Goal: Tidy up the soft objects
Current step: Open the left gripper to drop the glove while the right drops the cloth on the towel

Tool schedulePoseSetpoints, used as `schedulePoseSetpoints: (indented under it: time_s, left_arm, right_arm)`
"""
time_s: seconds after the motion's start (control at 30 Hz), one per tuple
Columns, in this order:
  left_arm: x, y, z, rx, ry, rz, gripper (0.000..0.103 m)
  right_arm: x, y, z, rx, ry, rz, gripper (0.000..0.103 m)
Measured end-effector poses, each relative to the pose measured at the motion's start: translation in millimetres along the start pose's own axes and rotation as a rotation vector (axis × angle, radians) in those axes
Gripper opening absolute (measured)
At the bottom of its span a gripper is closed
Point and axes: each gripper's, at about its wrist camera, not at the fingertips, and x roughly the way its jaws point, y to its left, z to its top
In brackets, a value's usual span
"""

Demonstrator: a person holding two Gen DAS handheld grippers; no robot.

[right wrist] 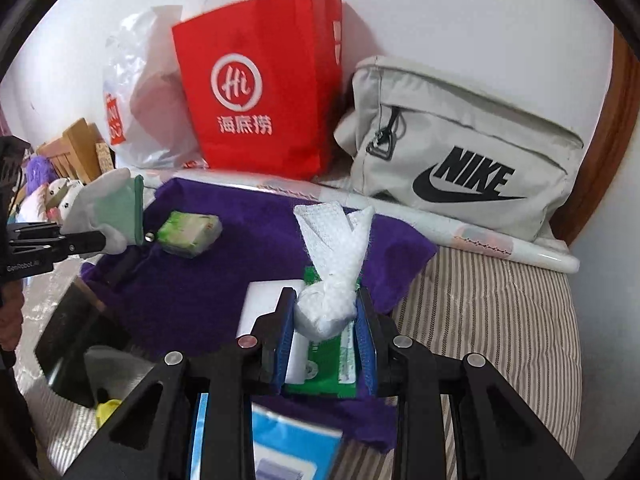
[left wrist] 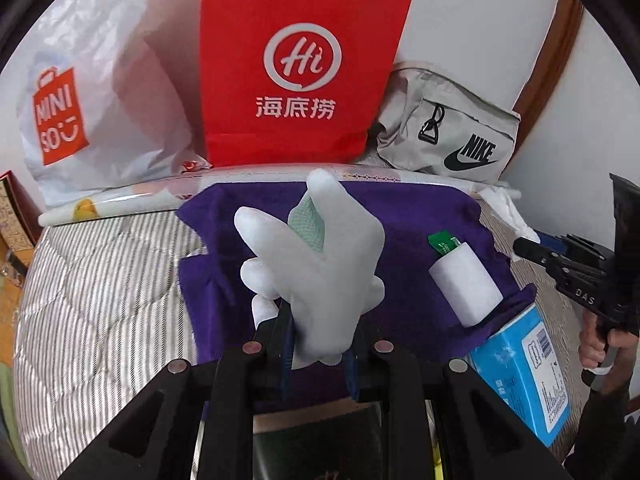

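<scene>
A: What do the left tongs (left wrist: pixel 318 354) have?

B: A white glove (left wrist: pixel 320 264), pinched at its cuff between the closed-in blue pads, fingers sticking up and away from the camera. It has a pale green mesh patch. In the right wrist view the same glove (right wrist: pixel 108 208) hangs off the left tongs (right wrist: pixel 105 240) over the left side of the purple cloth (right wrist: pixel 200 288).

A: And the right tongs (right wrist: pixel 325 334)?

B: Clamped on a knotted white bubble-wrap bundle (right wrist: pixel 328 276), the knot between the pads and the loose ends fanning upward. It is held above a green tissue pack (right wrist: pixel 328 368) and a white foam block (right wrist: pixel 264 304), both on the cloth.

A: Where does the cloth lie?

B: Spread on the striped bed quilt (left wrist: pixel 100 312), reaching the bed's far edge. A small green-and-white tissue packet (right wrist: pixel 190 234) lies on its far left part, and a blue tissue box (left wrist: pixel 524 372) sits at its near right corner.

A: Along the wall?

B: A white Miniso plastic bag (left wrist: pixel 92 92), a red Haidilao paper bag (left wrist: pixel 300 64), and a grey Nike bag (right wrist: pixel 460 152) toward the right edge.
</scene>
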Motion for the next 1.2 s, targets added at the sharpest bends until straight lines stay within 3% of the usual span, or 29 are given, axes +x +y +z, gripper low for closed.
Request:
schedulePoseSetpoints:
  time_s: [0.17,0.27,0.87,0.93,1.03,1.1,1.2]
  left_arm:
    - [15,2,7,-0.002,0.016,0.006,0.020]
    - [24,3,11,-0.010,0.036,-0.031,0.020]
    - [58,-14,13,0.044,0.169,-0.089,0.021]
    - [58,-14,13,0.044,0.179,-0.090,0.025]
    - [59,-13,13,0.035,0.186,-0.088,0.040]
    - [58,-9,15,0.017,0.179,-0.052,0.054]
    - [54,-1,16,-0.004,0.177,-0.043,0.055]
  right_arm:
    - [22,-8,1,-0.016,0.060,-0.005,0.029]
    - [32,-9,1,-0.025,0.079,0.000,0.029]
    - [61,-6,-6,-0.041,0.157,0.033,0.030]
    - [61,-6,-6,-0.042,0.152,0.033,0.031]
    - [58,-8,-5,-0.035,0.149,0.036,0.034]
    - [55,-9,-4,-0.033,0.140,0.031,0.044]
    - [47,-9,-3,-0.037,0.117,0.022,0.052]
